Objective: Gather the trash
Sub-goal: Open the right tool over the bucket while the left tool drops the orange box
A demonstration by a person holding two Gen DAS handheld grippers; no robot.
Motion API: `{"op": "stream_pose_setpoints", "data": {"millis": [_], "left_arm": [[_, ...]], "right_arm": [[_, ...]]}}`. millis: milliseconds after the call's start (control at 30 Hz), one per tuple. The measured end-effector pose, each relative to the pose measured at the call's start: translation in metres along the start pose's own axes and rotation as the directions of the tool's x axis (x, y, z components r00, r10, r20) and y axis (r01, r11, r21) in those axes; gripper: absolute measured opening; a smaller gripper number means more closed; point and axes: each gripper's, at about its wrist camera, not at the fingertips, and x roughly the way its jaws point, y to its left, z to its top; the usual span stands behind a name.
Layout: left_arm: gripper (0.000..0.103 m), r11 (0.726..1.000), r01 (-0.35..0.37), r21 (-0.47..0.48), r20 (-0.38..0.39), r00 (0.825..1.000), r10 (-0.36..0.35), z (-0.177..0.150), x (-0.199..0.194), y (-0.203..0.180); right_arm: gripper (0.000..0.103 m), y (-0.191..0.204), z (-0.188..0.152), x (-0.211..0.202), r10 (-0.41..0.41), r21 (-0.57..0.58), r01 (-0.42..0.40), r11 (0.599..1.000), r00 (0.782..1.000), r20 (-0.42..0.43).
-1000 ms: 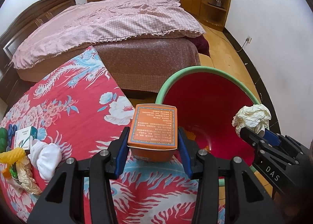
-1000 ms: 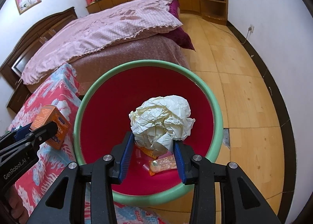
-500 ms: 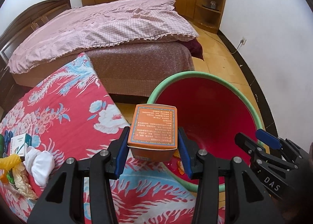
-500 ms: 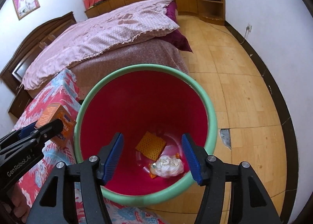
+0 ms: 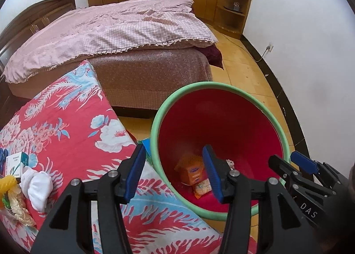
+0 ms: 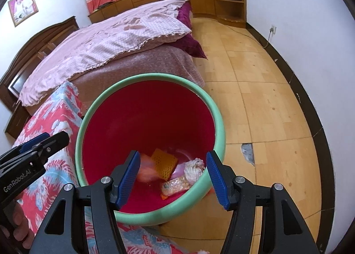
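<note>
Two grippers, left (image 5: 173,173) and right (image 6: 173,180), hung with fingers apart and empty above the red bin (image 5: 168,107), where an orange box (image 5: 192,172) lay. Leftover litter (image 5: 15,196) on the floral cloth (image 5: 66,125) risked being overlooked beside a white sock (image 5: 38,187).

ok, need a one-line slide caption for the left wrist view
Left gripper open over the red bin, orange box lying inside; more trash waits on the floral cloth.
</note>
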Motion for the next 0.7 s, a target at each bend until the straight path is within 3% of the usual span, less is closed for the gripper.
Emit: {"op": "stream_pose_setpoints", "data": {"millis": [700], "left_arm": [[0.053,0.991,-0.078,-0.105,0.025,0.996,0.081,-0.027,-0.042,0.046]], "right_arm": [[0.063,0.033,-0.006,-0.026,0.062,-0.046,-0.06,0.997,0.998,0.034]]}}
